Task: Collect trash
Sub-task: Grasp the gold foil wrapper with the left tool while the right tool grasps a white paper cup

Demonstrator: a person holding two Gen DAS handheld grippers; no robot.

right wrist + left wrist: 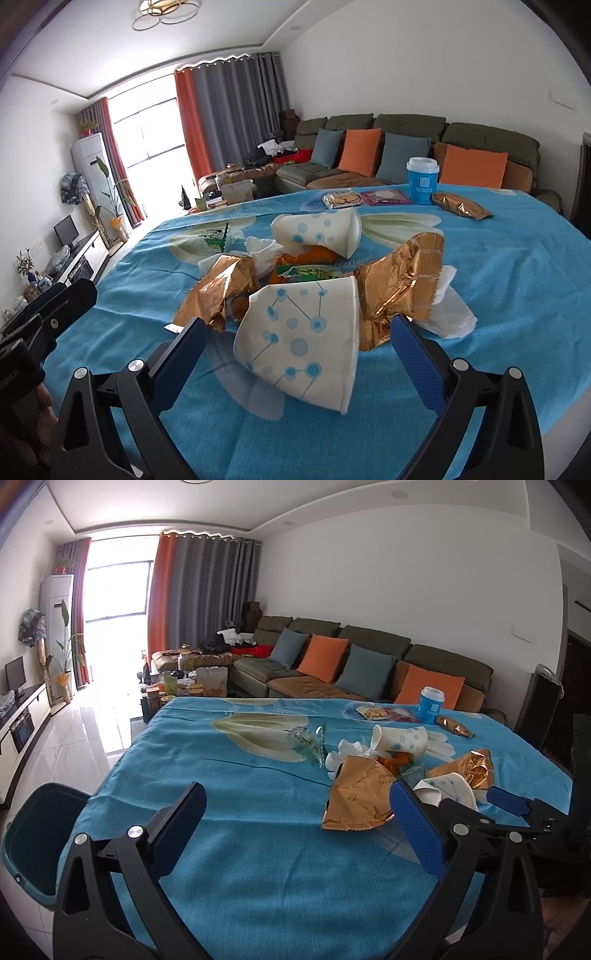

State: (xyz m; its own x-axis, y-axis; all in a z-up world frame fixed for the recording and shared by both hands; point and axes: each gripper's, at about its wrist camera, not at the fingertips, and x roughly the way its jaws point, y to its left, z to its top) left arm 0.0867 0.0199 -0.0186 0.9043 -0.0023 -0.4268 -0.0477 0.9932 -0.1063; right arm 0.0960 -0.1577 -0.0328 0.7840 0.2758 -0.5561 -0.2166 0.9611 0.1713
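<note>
A pile of trash lies on the blue tablecloth (240,849). It holds a gold foil wrapper (354,797), a second gold wrapper (402,284), white tissues (450,314), orange scraps (314,256) and two dotted paper cups. The near cup (306,332) is crushed and lies on its side between the fingers of my right gripper (299,347), which is open around it without gripping. The other cup (317,232) lies behind the pile. My left gripper (295,808) is open over bare cloth, left of the gold wrapper. A dark blue bin (33,834) stands below the table's left edge.
An upright blue lidded cup (423,181), a biscuit pack (341,199), a pink packet (386,197) and a gold snack bag (461,206) sit at the table's far side. Behind are a sofa (369,653) with cushions and a cluttered coffee table (184,686).
</note>
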